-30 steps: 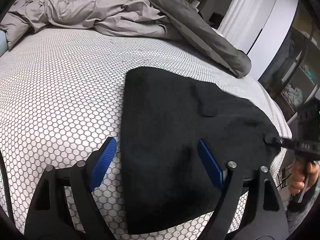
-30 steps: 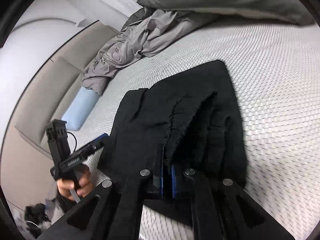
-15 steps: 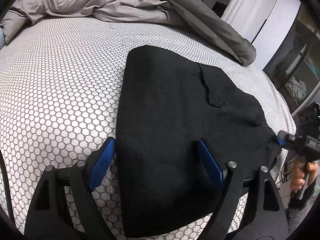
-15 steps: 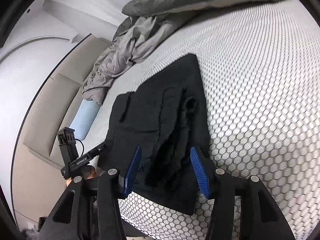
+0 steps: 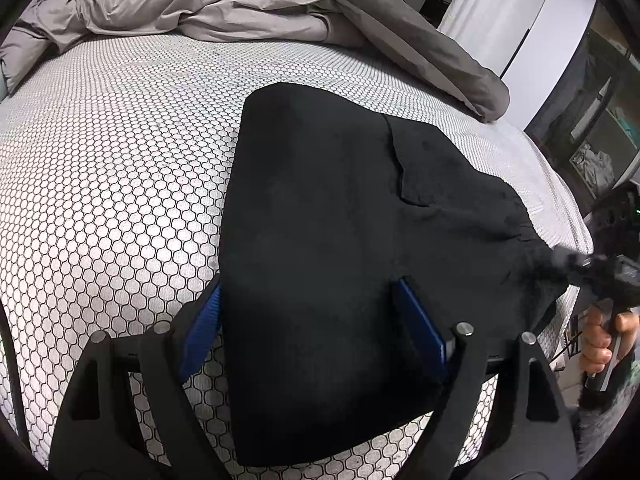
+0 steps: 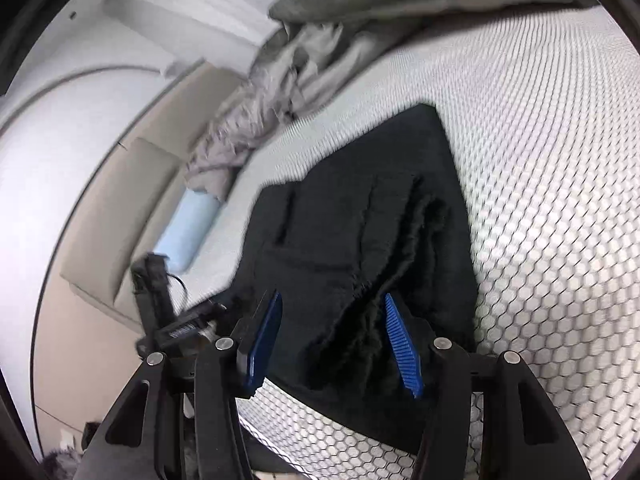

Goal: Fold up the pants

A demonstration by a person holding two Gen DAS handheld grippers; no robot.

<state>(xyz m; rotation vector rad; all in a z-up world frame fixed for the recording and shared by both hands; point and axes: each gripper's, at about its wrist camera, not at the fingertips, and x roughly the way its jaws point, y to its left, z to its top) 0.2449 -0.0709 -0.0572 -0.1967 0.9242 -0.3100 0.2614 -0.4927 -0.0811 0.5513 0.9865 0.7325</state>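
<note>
The black pants (image 5: 320,220) lie folded in a compact stack on the white honeycomb-pattern mattress (image 5: 112,168). My left gripper (image 5: 312,320) is open, its blue pads straddling the near edge of the stack, holding nothing. My right gripper (image 6: 332,344) is open too, hovering over the fuzzy waistband end of the pants (image 6: 360,248). The right gripper also shows in the left wrist view (image 5: 600,268) at the pants' right edge. The left gripper shows in the right wrist view (image 6: 176,320) at the left of the pants.
A rumpled grey duvet (image 5: 240,4) lies along the far side of the bed. A light blue pillow (image 6: 188,232) rests by the beige headboard (image 6: 120,208). The mattress edge (image 5: 560,184) is just right of the pants, with shelving beyond.
My right gripper was shut on the waistband a second ago; it has opened, let go and drawn back slightly. The pants have settled flat. My left gripper stayed open, closer to the stack.
</note>
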